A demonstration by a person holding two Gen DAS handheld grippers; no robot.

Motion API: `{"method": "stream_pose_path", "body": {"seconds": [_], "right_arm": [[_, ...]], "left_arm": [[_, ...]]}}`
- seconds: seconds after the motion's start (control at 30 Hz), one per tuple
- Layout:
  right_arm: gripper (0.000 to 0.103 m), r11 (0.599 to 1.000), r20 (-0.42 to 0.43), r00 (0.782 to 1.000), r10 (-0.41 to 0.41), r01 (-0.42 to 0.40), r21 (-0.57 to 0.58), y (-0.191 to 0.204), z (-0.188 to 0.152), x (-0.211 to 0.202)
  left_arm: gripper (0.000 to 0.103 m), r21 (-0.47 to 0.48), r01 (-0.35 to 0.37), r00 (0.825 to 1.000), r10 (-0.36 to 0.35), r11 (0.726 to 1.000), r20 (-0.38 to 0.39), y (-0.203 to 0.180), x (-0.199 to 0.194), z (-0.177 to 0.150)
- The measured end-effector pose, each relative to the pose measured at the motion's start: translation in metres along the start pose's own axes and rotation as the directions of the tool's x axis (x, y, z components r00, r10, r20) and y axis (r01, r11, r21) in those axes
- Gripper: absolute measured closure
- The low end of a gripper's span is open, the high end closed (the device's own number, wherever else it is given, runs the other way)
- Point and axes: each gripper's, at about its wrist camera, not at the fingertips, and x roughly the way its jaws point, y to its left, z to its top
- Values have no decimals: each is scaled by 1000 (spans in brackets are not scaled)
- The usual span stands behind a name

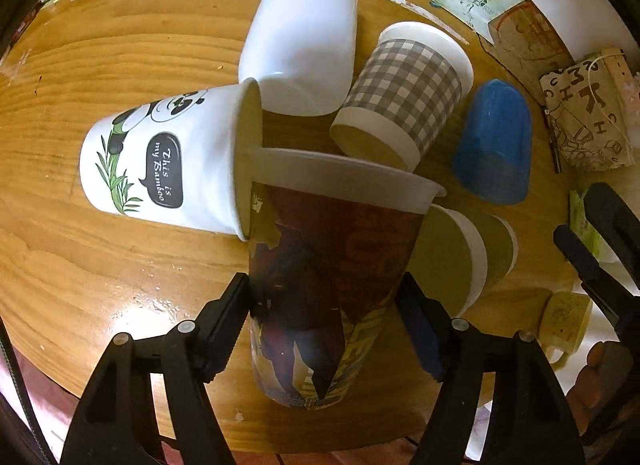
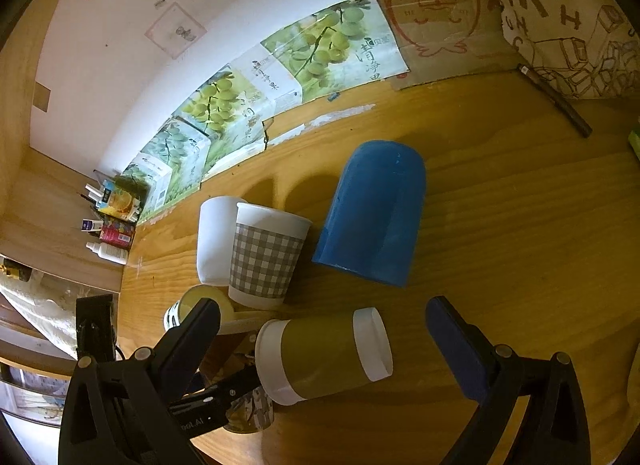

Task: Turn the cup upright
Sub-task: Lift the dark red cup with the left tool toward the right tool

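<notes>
Six cups: crowded together on the wooden table (image 1: pixel 80 45), most of them toppled or upended.
Left gripper (image 1: pixel 324 305): my fingers pinch the patterned cup (image 1: pixel 336 265) across its lower wall, one pad on each side, because a grip low on the body leaves the rim free.
Patterned cup: near me, rim at the far end; it appears nearly upright.
Neighbours: panda cup (image 1: pixel 160 161) lies on its side at the left, its mouth against my cup's rim; checked cup (image 1: pixel 404 93) just beyond.
Right gripper (image 2: pixel 322 325): fingers spread wide, holding nothing, either side of the olive cup (image 2: pixel 324 357) lying on its side.
Blue cup (image 2: pixel 372 217): beyond it, base up.
</notes>
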Motion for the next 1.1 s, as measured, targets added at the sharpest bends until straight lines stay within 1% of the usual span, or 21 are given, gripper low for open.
{"method": "stream_pose_path", "body": {"seconds": [0.07,0.17,0.23,0.43,0.57,0.83,1.1], "right_arm": [[0,1000,0,1000,-2,2,-1,1,-1,-1],[0,1000,3,1000,-1,1,-4,3,-4,-4],[0,1000,9,1000,-2,2,-5,5,-7,-6],[0,1000,27,1000,-7,7,-15,15,-19,-16],[0,1000,34,999,-3,4,-17,24,-31,-21],[0,1000,46,999,0,1,-11,40,-59,-30],[0,1000,43,999,-9,9,-7,51,-94,-35]], "left_arm": [[28,7,-1,1000,1,1000,0,-2,-1,0],[28,45,-17,1000,16,999,13,-8,-5,-3],[28,67,-26,999,24,997,24,-6,-13,-10],[28,108,-23,999,18,994,42,0,-27,-25],[28,118,-37,998,31,992,47,-2,-27,-34],[28,132,-24,999,19,991,40,9,-31,-61],[28,129,-21,1000,19,991,15,28,-26,-84]]}}
